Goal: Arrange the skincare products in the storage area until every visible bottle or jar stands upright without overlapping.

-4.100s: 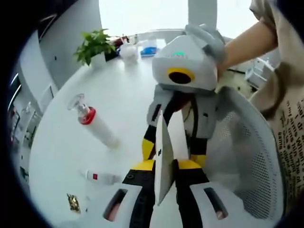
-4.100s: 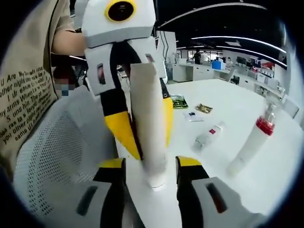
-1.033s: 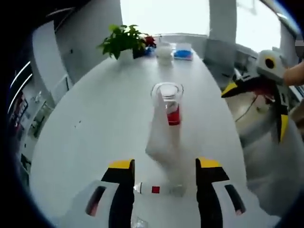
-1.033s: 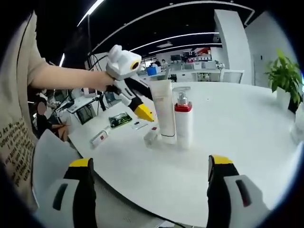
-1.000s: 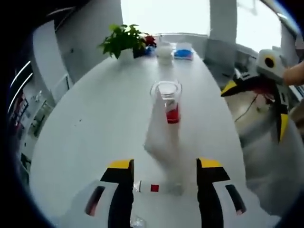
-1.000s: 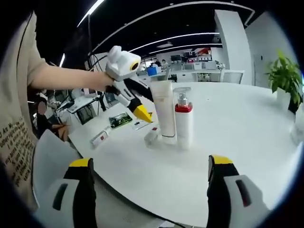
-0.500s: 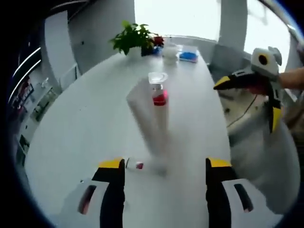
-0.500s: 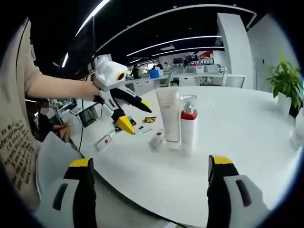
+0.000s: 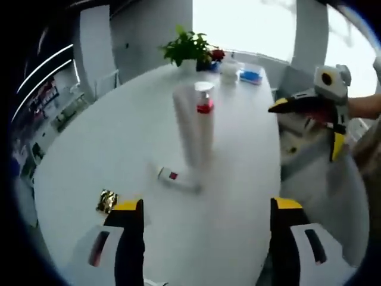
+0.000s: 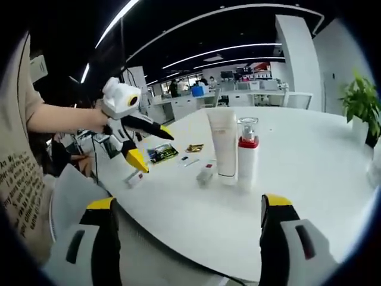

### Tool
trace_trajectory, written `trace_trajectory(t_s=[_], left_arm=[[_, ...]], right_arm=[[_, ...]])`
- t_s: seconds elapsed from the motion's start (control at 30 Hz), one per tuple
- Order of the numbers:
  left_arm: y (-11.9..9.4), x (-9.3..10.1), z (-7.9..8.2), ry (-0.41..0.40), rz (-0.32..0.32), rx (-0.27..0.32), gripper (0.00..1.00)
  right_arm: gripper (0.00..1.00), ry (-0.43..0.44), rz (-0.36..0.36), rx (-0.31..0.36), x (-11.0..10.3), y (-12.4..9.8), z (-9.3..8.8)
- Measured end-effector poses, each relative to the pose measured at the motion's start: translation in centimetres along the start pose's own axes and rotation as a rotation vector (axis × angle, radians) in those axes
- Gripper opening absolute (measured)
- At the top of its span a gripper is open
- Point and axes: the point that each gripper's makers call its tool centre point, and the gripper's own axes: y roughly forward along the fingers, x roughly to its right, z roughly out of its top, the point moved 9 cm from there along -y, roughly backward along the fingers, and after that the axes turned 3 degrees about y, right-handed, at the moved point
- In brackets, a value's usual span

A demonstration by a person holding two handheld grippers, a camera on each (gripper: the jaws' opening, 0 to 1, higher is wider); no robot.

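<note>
A potted green plant [image 9: 189, 46] stands at the far edge of the white table [image 9: 113, 137], a small gold packet [image 9: 107, 200] lies near its front, and office desks [image 10: 250, 95] line the background.

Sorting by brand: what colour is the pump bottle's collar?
Red, on the pump bottle; clearest in the right gripper view.

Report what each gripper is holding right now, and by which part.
Nothing is held. The left gripper and the right gripper both have open, empty jaws. The white tube and pump bottle stand free on the table.
</note>
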Motion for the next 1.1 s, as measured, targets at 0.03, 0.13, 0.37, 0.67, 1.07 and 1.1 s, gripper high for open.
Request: trace_trajectory(t_s=[0.03, 0.13, 0.37, 0.67, 1.07, 1.1], left_arm=[[-0.5, 0.2, -0.4, -0.019, 0.015, 0.011, 0.87], [-1.6, 0.8, -1.6, -0.06, 0.037, 0.016, 0.9], [-3.6, 2.3, -5.0, -0.144, 0.083, 0.012, 0.95], [-6.3, 4.5, -8.1, -0.252, 0.147, 0.037, 0.97], [-7.4, 6.9, -9.7, -0.308, 0.192, 0.075, 0.97], [-7.4, 7.0, -9.9, -0.311, 0.192, 0.075, 0.97]], right_arm=[[1.0, -0.002, 0.006, -0.004, -0.2, 0.1, 0.0], [1.0, -0.006, 0.02, -0.01, -0.5, 0.4, -0.1], [1.0, -0.014, 0.05, -0.028, -1.4, 1.1, -0.3], [1.0, -0.023, 0.032, -0.036, -1.2, 0.7, -0.2], [1.0, -0.01, 0.011, -0.006, -1.5, 0.6, 0.3], [1.0, -0.013, 0.006, -0.012, -1.4, 0.7, 0.1]])
